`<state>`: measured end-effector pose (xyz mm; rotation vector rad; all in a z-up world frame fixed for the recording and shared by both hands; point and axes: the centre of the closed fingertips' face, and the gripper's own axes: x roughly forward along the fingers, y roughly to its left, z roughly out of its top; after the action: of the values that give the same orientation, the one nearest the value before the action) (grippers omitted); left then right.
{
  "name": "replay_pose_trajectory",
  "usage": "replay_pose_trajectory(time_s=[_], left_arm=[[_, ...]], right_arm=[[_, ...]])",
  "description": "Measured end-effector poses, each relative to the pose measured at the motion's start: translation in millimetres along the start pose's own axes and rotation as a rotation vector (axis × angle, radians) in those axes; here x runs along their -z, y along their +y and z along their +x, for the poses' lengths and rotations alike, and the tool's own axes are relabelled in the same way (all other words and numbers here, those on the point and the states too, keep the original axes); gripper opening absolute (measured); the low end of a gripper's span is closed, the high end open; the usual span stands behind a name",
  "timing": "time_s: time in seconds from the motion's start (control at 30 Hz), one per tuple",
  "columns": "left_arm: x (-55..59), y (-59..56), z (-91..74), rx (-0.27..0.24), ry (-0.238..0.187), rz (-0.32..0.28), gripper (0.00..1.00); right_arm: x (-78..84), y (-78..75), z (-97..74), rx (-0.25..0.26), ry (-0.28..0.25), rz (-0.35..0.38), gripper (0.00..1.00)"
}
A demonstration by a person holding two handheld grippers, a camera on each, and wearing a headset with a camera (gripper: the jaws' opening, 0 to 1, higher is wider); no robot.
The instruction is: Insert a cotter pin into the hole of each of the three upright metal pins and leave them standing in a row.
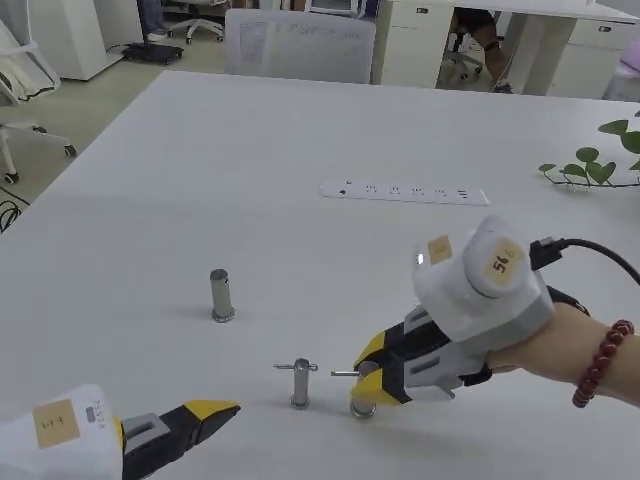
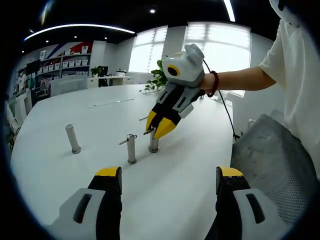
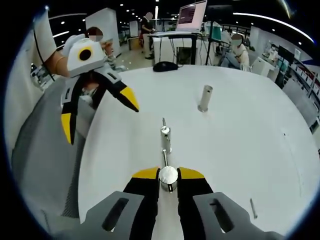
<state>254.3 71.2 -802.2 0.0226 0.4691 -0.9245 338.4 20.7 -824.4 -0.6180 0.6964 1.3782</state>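
1. On the white table, three upright metal pins are lined up in a loose row, and all the action is at the near right end.
2. The clamped pin is gripped near its top by the right claw. The yellow-tipped jaws are closed tight on it, and its base is set on the table.
3. A thin cotter pin is seen poking out sideways from that pin's head, towards the neighbouring pin. How far through it goes cannot be told.
4. In the right gripper view, the round top of the clamped pin is seen pinched squarely between the two yellow tips.
5. The middle pin is seen standing free just beside it, with a second cotter pin carried crosswise through its head.
6. The bare pin is found well apart from the other two, further back and to the left. It is upright, with a plain head.
7. The left claw is held low at the near edge, apart from all three pins. In the left gripper view its jaws are spread wide.
8. A white power strip is laid flat further back on the table, and a leafy plant is caught at the right edge.
9. A bead bracelet is worn on the wrist behind the right claw.
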Motion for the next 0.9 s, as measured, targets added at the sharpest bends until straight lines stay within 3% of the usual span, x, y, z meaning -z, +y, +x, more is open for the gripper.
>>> replay_pose_trajectory(time_s=[0.9], left_arm=[[2.3, 0.8, 0.3, -0.001, 0.009, -0.006, 0.76]], right_arm=[[-0.3, -3.0, 3.9, -0.028, -0.021, 0.029, 0.15]])
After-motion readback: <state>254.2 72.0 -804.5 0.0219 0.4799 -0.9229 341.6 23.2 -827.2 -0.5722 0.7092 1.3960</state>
